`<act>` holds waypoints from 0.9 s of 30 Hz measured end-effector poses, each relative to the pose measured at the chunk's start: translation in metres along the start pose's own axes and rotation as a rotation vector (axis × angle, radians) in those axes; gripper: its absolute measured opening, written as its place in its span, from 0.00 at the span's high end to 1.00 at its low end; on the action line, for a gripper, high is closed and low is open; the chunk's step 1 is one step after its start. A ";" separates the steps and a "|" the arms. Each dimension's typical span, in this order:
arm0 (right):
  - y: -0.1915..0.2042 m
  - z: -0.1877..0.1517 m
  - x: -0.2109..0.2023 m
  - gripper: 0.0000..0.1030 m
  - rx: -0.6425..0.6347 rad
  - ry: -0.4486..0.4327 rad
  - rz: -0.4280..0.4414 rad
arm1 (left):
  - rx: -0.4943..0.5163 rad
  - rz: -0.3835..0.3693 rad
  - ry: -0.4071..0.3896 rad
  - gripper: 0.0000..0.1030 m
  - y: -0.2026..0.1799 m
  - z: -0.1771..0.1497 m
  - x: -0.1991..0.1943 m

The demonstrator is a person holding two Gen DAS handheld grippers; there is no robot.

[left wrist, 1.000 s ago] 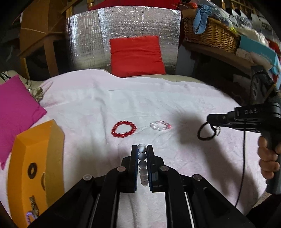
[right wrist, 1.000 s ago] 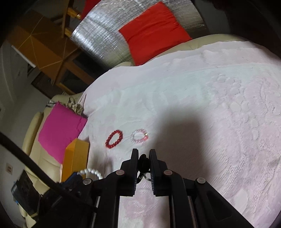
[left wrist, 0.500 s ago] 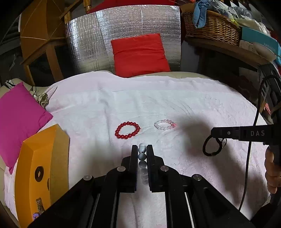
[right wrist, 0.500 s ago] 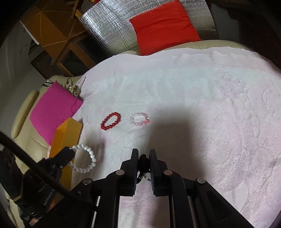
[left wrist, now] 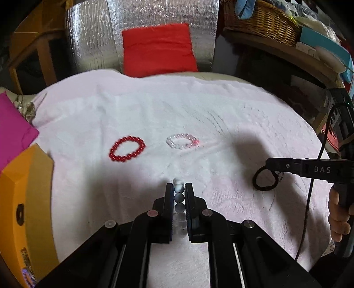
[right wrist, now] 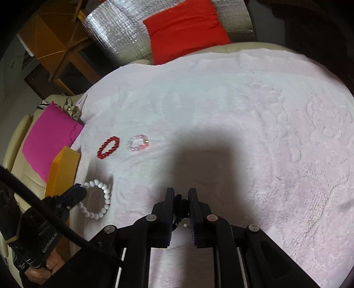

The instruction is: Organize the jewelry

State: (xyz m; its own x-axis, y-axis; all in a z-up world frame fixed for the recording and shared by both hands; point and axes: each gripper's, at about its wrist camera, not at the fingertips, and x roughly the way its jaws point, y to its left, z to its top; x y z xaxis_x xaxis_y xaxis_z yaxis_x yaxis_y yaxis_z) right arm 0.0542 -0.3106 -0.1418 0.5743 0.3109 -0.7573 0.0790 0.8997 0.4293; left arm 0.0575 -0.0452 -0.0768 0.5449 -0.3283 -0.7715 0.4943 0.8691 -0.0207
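Observation:
My left gripper (left wrist: 179,188) is shut on a white bead bracelet (left wrist: 178,196), held above the pink cloth; the bracelet hangs as a ring in the right wrist view (right wrist: 97,202). My right gripper (right wrist: 181,199) is shut on a black ring bracelet (left wrist: 265,179) with a small charm, held above the cloth at the right. A red bead bracelet (left wrist: 127,148) and a clear pink bead bracelet (left wrist: 182,141) lie side by side on the cloth ahead. An orange jewelry box (left wrist: 24,199) stands at the left edge.
A magenta cushion (left wrist: 13,130) lies left of the box. A red cushion (left wrist: 158,48) leans on a silver foil panel at the back. A wicker basket (left wrist: 258,20) and shelf stand at the back right.
Both grippers have risen and drawn back with their bracelets. The red and clear bracelets have not moved on the cloth.

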 end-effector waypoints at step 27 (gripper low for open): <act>-0.041 0.009 -0.007 0.59 0.167 0.044 0.003 | 0.057 -0.043 0.114 0.46 -0.009 -0.008 0.020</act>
State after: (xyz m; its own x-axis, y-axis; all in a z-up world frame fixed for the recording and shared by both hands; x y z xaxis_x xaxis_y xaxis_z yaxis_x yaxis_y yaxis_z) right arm 0.0546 -0.3520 -0.1495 0.5387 0.3304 -0.7750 0.2136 0.8362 0.5051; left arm 0.0588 -0.0566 -0.0969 0.4436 -0.3176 -0.8381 0.5547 0.8318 -0.0216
